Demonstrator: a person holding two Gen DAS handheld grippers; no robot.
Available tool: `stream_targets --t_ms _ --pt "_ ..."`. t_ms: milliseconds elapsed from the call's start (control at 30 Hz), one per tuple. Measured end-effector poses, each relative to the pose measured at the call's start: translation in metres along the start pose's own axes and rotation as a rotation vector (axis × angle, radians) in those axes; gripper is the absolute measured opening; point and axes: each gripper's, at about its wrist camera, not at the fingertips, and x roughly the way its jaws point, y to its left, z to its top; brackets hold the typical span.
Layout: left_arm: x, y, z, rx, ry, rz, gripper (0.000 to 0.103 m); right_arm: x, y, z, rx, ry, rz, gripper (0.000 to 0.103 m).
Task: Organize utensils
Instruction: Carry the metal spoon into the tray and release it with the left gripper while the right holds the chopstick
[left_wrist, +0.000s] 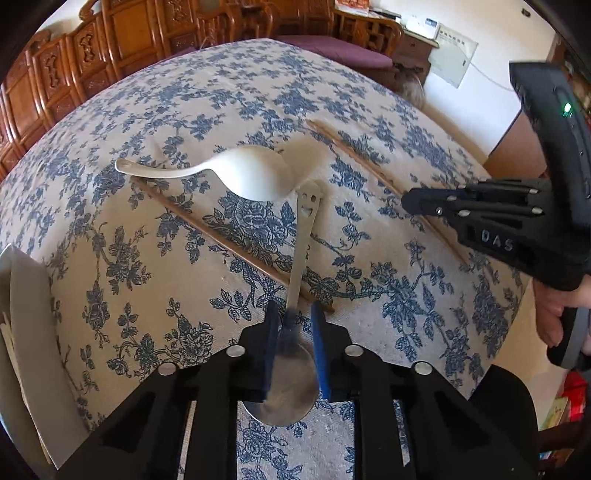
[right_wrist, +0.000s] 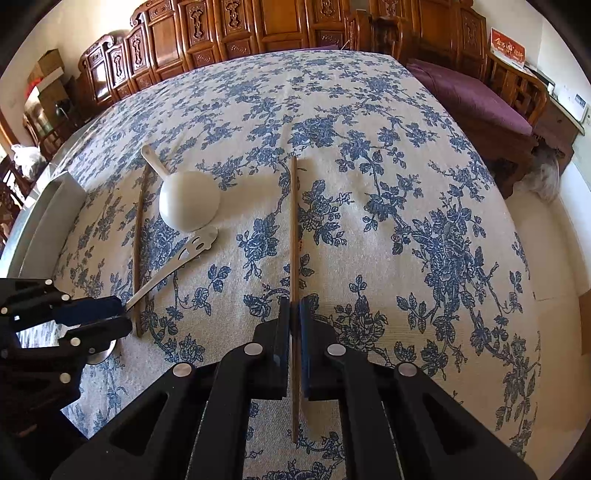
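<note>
My left gripper (left_wrist: 293, 332) is shut on a metal spoon (left_wrist: 299, 258) with a smiley cut-out handle, gripped at the neck just above its bowl; it also shows in the right wrist view (right_wrist: 173, 266). A white ceramic spoon (left_wrist: 236, 173) lies beyond it, also seen in the right wrist view (right_wrist: 188, 201). My right gripper (right_wrist: 294, 325) is shut on a wooden chopstick (right_wrist: 294, 229), which lies along the tablecloth. A second chopstick (left_wrist: 229, 243) lies loose to the left, also visible in the right wrist view (right_wrist: 138, 251).
The table wears a blue floral cloth (right_wrist: 406, 221). A grey-white tray (left_wrist: 26, 314) stands at the left edge, also in the right wrist view (right_wrist: 48, 221). Carved wooden cabinets (right_wrist: 258, 26) and a purple-cushioned bench (right_wrist: 472, 96) stand behind the table.
</note>
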Motion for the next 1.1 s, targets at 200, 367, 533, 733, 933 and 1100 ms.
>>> stream_targets --t_ms 200,367,533,733,933,1100 --pt "0.003 0.003 0.003 0.007 -0.01 0.017 0.007 0.0 -0.001 0.0 0.005 -0.002 0.006 0.006" --pt "0.0 0.003 0.0 0.005 -0.012 0.019 0.005 0.0 0.0 -0.001 0.0 -0.002 0.002 0.006" --pt "-0.018 0.01 -0.015 -0.032 -0.034 0.008 0.005 -0.001 0.008 -0.001 -0.017 0.001 0.02 0.006" --pt "-0.048 0.017 -0.026 -0.056 -0.081 0.017 0.005 -0.012 0.022 0.003 -0.041 -0.029 0.038 0.006" --pt "-0.083 0.029 -0.033 -0.07 -0.137 0.042 0.005 -0.024 0.042 0.005 -0.088 -0.06 0.063 0.006" --pt "-0.108 0.043 -0.041 -0.096 -0.174 0.061 0.005 -0.021 0.06 0.004 -0.137 -0.055 0.045 0.006"
